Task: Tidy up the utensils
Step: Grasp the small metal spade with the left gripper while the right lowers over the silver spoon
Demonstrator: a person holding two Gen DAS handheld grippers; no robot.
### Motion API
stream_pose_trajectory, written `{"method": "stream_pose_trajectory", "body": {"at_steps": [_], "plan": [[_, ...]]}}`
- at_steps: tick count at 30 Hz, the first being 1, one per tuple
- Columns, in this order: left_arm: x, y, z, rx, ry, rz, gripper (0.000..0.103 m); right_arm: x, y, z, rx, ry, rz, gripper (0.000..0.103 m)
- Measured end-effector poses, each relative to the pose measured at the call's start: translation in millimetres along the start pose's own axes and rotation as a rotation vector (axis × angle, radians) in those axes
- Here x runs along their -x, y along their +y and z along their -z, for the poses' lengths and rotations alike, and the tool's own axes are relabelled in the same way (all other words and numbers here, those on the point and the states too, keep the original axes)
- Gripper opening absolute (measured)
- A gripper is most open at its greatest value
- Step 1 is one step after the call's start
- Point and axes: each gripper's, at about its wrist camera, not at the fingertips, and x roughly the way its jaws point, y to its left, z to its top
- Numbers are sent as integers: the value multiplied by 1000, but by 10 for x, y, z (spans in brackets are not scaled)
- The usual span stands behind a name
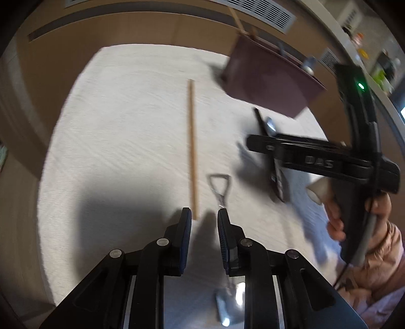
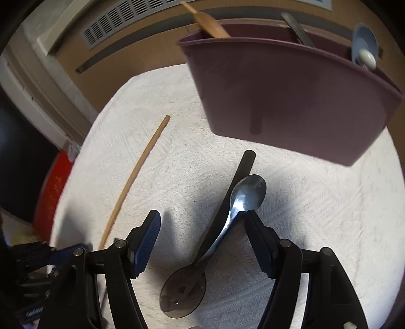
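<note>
Two spoons [image 2: 249, 192] between my spread right tongs [image 2: 202, 216]: thin, slick steel; I'd pinch the neck. Left tongs [image 1: 203, 212] slightly apart, empty.

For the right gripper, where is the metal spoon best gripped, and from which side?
Probably the metal spoon at its thin handle, from above. It lies flat across the black ladle, and the open right gripper straddles that handle already, bowl toward the purple bin.

A white textured cloth [image 2: 316, 215] covers the tabletop; beyond it lie brown floor [image 1: 141, 30] and a slatted vent [image 2: 126, 17].
</note>
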Motion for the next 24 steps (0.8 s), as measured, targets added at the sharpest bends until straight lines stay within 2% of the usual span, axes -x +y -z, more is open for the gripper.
{"method": "stream_pose_trajectory", "body": {"at_steps": [3, 6, 7, 10, 11, 13, 16, 20, 24], "plan": [[-30, -141, 90, -42, 20, -15, 26, 15, 73, 134, 107, -2, 83, 70], [31, -211, 226, -58, 1, -46, 27, 74, -13, 301, 133, -12, 112, 81], [68, -230, 291, -58, -10, -44, 31, 100, -78, 346, 117, -14, 110, 85], [179, -281, 469, -57, -56, -36, 48, 183, -239, 464, 89, -32, 125, 87], [226, -329, 551, -69, -76, -39, 49, 212, -271, 504, 79, -36, 124, 88], [277, -412, 671, -92, -96, -52, 50, 265, -328, 593, 65, -50, 127, 90], [311, -515, 863, -77, -137, -117, 50, 297, -354, 722, 69, -60, 135, 101], [310, -532, 1022, -26, -186, -249, 50, 352, -368, 824, 74, -77, 131, 102], [269, -526, 1049, 3, -183, -267, 50, 335, -392, 784, 71, -40, 120, 103]]}}
